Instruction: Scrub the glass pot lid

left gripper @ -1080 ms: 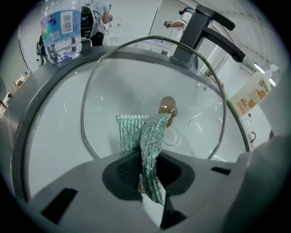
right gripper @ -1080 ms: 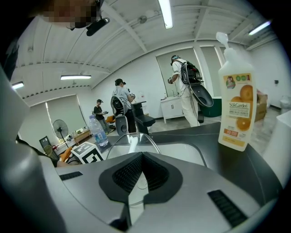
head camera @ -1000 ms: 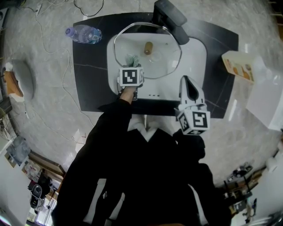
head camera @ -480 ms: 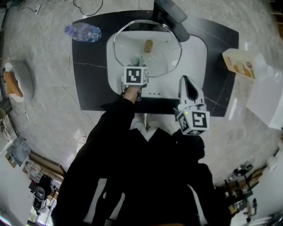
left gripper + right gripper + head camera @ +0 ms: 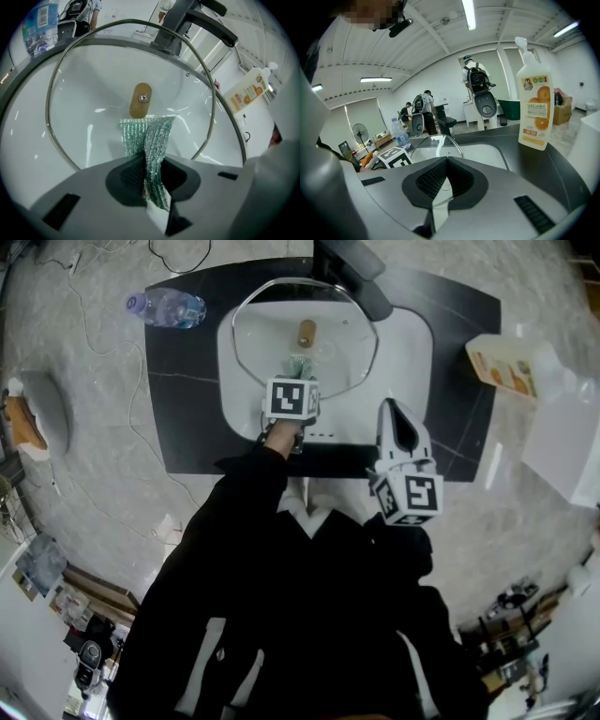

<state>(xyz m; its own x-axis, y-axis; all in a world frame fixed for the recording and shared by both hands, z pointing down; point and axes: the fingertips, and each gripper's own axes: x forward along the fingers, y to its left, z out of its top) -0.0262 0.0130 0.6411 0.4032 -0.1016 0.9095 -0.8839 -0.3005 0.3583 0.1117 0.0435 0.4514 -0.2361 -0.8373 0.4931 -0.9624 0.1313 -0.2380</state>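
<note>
The glass pot lid [image 5: 272,324] with a metal rim and a wooden knob [image 5: 307,333] lies in the white sink [image 5: 412,343]. My left gripper [image 5: 298,373] hangs over the lid's near half, shut on a green glittery scrub cloth [image 5: 300,365]. In the left gripper view the cloth [image 5: 147,136] sticks out of the left gripper [image 5: 150,164] and its free end rests on the lid [image 5: 89,89] just short of the knob [image 5: 141,100]. My right gripper [image 5: 396,413] is off the lid at the sink's front right rim; there the right gripper [image 5: 446,161] is shut and holds nothing.
A black faucet [image 5: 352,268] rises behind the sink. A water bottle [image 5: 164,307] lies on the dark counter [image 5: 187,409] at the back left. An orange soap bottle [image 5: 511,367] and a white box [image 5: 567,446] are on the right. People stand far behind.
My left gripper has slid the cloth to the right across the lid, closer to the knob. The right gripper has stayed put.
</note>
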